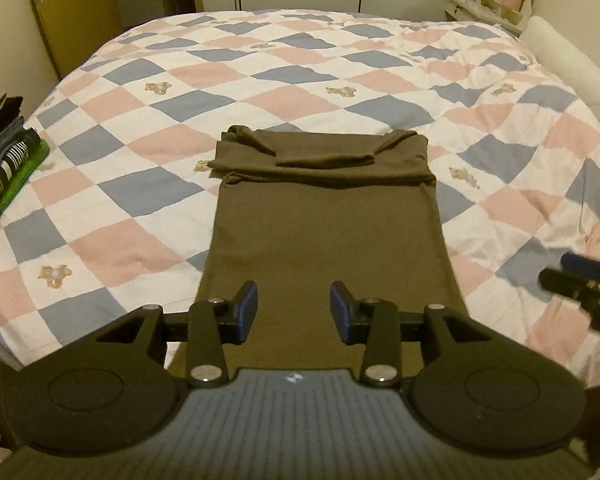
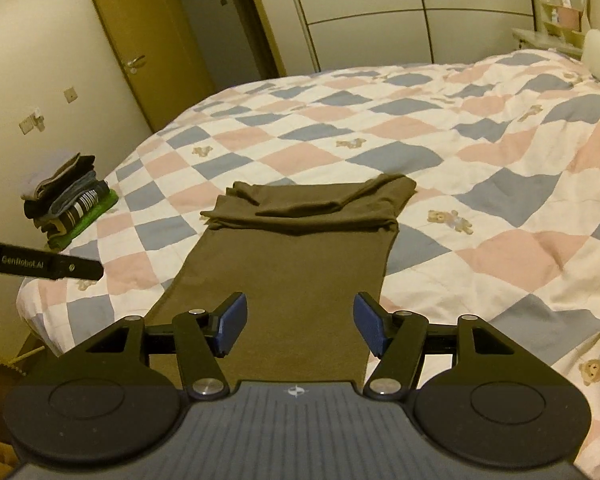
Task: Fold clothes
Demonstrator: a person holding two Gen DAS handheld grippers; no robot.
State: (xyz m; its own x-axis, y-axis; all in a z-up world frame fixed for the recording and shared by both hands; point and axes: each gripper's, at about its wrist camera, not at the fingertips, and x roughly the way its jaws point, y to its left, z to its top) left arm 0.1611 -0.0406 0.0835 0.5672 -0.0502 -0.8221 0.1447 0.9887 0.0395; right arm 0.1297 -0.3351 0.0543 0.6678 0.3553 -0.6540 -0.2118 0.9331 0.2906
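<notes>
An olive-brown garment (image 1: 328,224) (image 2: 296,264) lies flat on the bed as a long strip, its sleeves folded in and its far end doubled over. My left gripper (image 1: 294,308) hovers open above the strip's near end, nothing between its blue pads. My right gripper (image 2: 300,320) is likewise open over the near end, a little to the right. The right gripper's tip shows blurred at the right edge of the left wrist view (image 1: 580,284). A black part of the left gripper (image 2: 44,266) enters the right wrist view from the left.
The bed carries a checked quilt (image 1: 300,68) (image 2: 480,152) in pink, blue and white. A stack of folded clothes (image 1: 6,164) (image 2: 70,208) sits at the bed's left edge. A wooden door (image 2: 140,40) and white wardrobes (image 2: 380,0) stand beyond.
</notes>
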